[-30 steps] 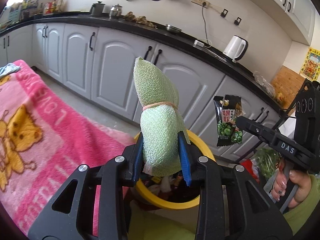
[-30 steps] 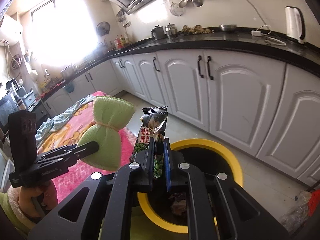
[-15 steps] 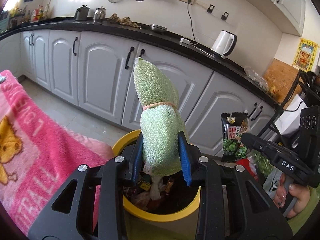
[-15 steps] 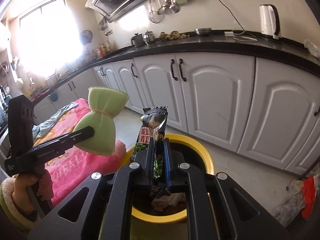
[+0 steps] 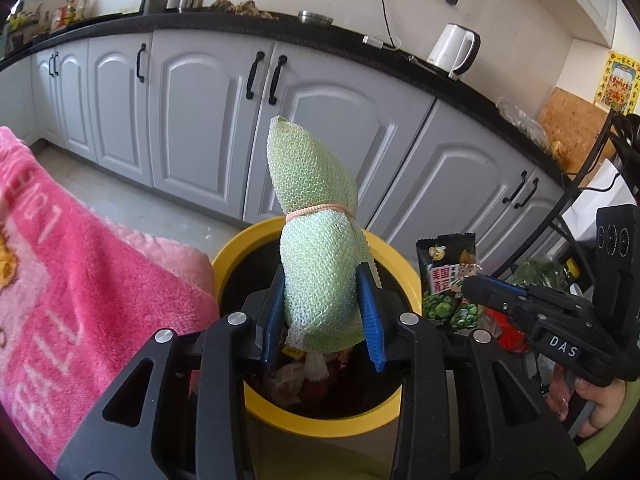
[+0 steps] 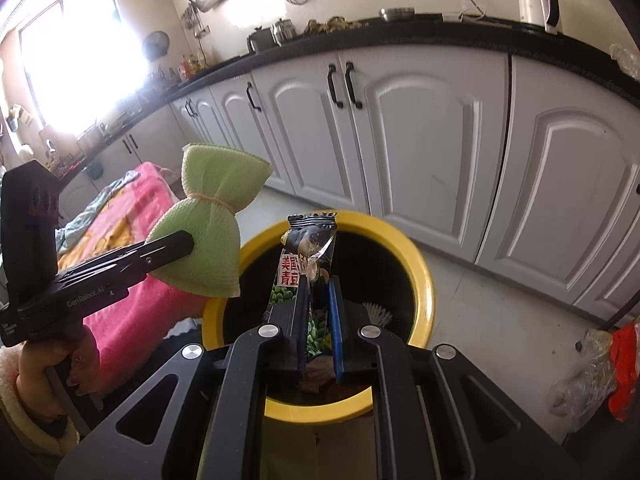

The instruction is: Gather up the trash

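A green mesh scrubber (image 5: 316, 248), tied with a rubber band, stands upright between the blue pads of my left gripper (image 5: 320, 280), which is shut on it over the yellow-rimmed trash bin (image 5: 320, 426). Trash lies inside the bin. My right gripper (image 6: 319, 284) holds a dark green-pea snack packet (image 6: 308, 248) upright above the same bin (image 6: 424, 280). Its jaws are opening, with the packet still standing between the pads. In the right wrist view the left gripper (image 6: 188, 246) and scrubber (image 6: 208, 240) hang at the bin's left rim. The left wrist view shows the right gripper (image 5: 468, 284) with the packet (image 5: 448, 280) at the bin's right rim.
A pink blanket (image 5: 80, 300) covers the surface left of the bin. Grey cabinets (image 6: 420, 140) under a black counter run behind it. Plastic bags (image 6: 592, 372) lie on the floor to the right. A hand (image 6: 44, 372) grips the left tool.
Both grippers have sunk toward the bin, which now fills more of each view. The right pads stand slightly wider apart around the packet. The scrubber stays clamped.
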The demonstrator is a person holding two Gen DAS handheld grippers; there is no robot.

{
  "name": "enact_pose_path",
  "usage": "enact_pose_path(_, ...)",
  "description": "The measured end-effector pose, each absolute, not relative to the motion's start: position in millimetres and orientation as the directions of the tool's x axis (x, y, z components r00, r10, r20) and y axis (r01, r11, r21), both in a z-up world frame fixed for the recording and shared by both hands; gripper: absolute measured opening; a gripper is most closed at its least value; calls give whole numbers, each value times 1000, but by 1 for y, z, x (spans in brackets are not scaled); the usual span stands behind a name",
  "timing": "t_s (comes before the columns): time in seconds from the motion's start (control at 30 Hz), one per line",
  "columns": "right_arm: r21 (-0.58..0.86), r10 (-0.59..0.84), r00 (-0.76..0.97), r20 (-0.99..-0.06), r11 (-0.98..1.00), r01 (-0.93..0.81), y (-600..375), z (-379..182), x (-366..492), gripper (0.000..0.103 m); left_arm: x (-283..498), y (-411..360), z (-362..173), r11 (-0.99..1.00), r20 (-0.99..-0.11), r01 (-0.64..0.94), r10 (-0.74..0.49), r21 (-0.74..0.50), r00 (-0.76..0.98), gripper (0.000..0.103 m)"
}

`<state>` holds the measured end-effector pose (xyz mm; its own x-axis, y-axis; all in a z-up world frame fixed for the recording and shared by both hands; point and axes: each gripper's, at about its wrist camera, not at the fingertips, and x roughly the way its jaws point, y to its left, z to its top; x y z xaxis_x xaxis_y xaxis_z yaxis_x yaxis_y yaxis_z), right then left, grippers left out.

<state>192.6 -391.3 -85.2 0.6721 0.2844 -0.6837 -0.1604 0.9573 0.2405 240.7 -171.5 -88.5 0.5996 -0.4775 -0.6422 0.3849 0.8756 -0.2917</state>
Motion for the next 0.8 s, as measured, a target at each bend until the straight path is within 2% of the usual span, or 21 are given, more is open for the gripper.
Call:
enact_pose_path(0.1, 245, 279, 664, -694, 958, -146, -392, -90, 196, 12, 241, -174, -94, 877, -657, 385, -473, -287, 587, 29)
enact_pose_path(0.17, 254, 273, 662, -698, 959, -127, -395, -93, 196, 24, 242, -175, -96, 880, -664, 381, -467, -284, 584, 31)
enact_pose_path(0.2, 257, 273, 662, -698, 958, -123, -397, -94, 197, 34, 243, -175, -98, 883, -670, 377, -461, -281, 582, 31)
enact_pose_path(0.3, 258, 264, 666, -698, 960, -110, -400, -94, 197, 37, 244, -175, -101, 883, -679, 373, -460, -285, 572, 35)
enact_pose_path(0.33, 260, 262, 667, -697, 960, -106, -401, -93, 196, 39, 244, -174, -102, 885, -682, 370, -457, -284, 570, 43)
enact_pose_path(0.4, 260, 257, 676, -691, 960, -100, -402, -90, 194, 45, 242, -173, -101, 887, -685, 368, -452, -278, 572, 46)
enact_pose_path(0.5, 240, 239, 694, -679, 966, -97, -403, -82, 189, 53, 239, -168, -96, 893, -686, 358, -442, -273, 578, 60)
enact_pose_path(0.6, 221, 227, 718, -658, 970, -104, -400, -70, 180, 68, 233, -160, -86, 902, -680, 347, -425, -258, 597, 70)
enact_pose_path(0.67, 192, 213, 738, -640, 975, -114, -394, -60, 169, 75, 228, -153, -78, 910, -676, 336, -408, -245, 614, 86)
enact_pose_path(0.73, 177, 206, 755, -623, 977, -121, -389, -52, 158, 86, 221, -144, -68, 913, -663, 331, -401, -237, 632, 90)
enact_pose_path(0.8, 165, 210, 777, -594, 976, -138, -382, -43, 144, 91, 213, -134, -59, 920, -653, 319, -388, -229, 650, 92)
